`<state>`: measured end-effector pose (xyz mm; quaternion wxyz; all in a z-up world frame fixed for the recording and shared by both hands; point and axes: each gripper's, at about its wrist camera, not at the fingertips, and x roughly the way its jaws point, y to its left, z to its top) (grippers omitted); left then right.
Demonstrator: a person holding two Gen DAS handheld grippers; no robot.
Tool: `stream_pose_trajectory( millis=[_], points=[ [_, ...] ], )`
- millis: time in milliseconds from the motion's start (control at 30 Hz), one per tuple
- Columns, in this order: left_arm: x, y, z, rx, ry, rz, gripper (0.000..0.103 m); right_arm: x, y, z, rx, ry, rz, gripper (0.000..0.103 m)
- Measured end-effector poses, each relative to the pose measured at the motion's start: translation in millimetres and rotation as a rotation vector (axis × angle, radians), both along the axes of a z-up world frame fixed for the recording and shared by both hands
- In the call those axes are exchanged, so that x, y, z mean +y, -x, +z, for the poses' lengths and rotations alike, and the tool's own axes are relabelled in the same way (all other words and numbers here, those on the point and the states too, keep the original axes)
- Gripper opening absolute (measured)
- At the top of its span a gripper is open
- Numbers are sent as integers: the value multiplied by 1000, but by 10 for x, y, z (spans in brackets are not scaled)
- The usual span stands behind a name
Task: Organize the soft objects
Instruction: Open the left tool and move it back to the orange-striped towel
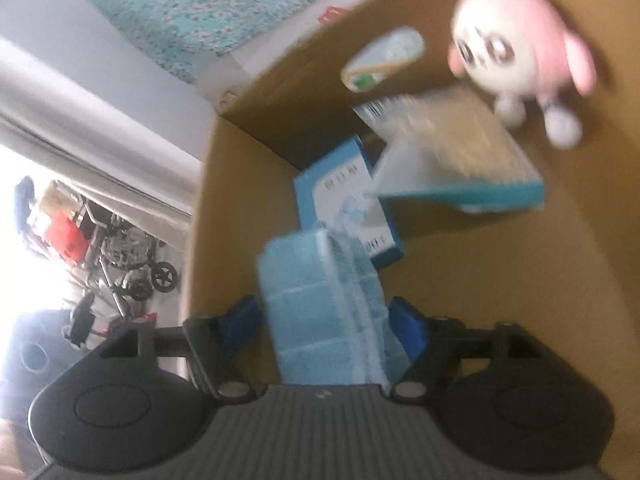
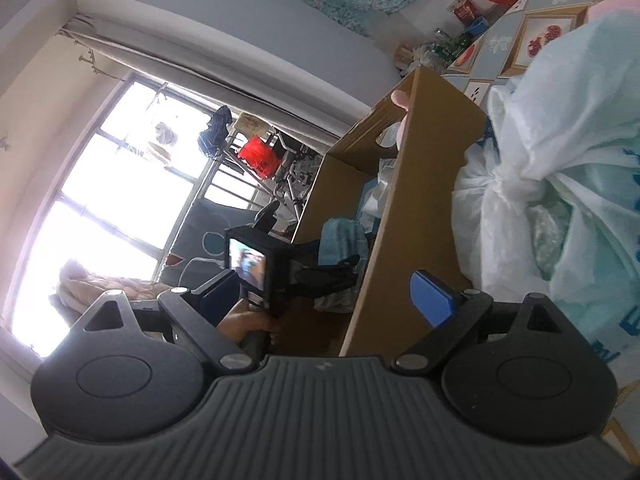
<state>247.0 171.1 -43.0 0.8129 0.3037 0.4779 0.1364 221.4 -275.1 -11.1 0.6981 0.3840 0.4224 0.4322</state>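
Left hand-held gripper clamped on a light blue plastic-wrapped soft pack, both blue pads pressed against its sides. Held inside the open cardboard box, above the bare brown floor of the box. Long axis of the pack running straight forward along the fingers, far end pointing deeper into the box toward a blue-and-white packet lying there. Beyond it, a teal-edged flat package, tilted and blurred, and a pink plush bunny against the far box wall, feet down.

Right hand-held gripper spread wide, holding nothing, poised outside the box with the near cardboard wall between its fingers' line of sight. Just beside that wall, a heap of white and pale green plastic bags.

Step in hand, most likely: placing the pack into the box. Next move probably calls for lowering it to the box floor beside the packet, then releasing.
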Motion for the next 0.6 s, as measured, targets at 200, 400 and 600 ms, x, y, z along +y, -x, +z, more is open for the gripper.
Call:
stream_pose_trajectory(
  millis=[200, 400, 600],
  points=[
    [16, 106, 341, -74, 44, 31, 80, -149, 93, -58, 6, -12, -27, 93],
    [-98, 485, 925, -234, 168, 54, 80, -424, 287, -85, -10, -13, -72, 93],
    [-602, 1430, 1522, -397, 435, -128, 91, -699, 583, -295, 4, 34, -131, 93]
  ],
)
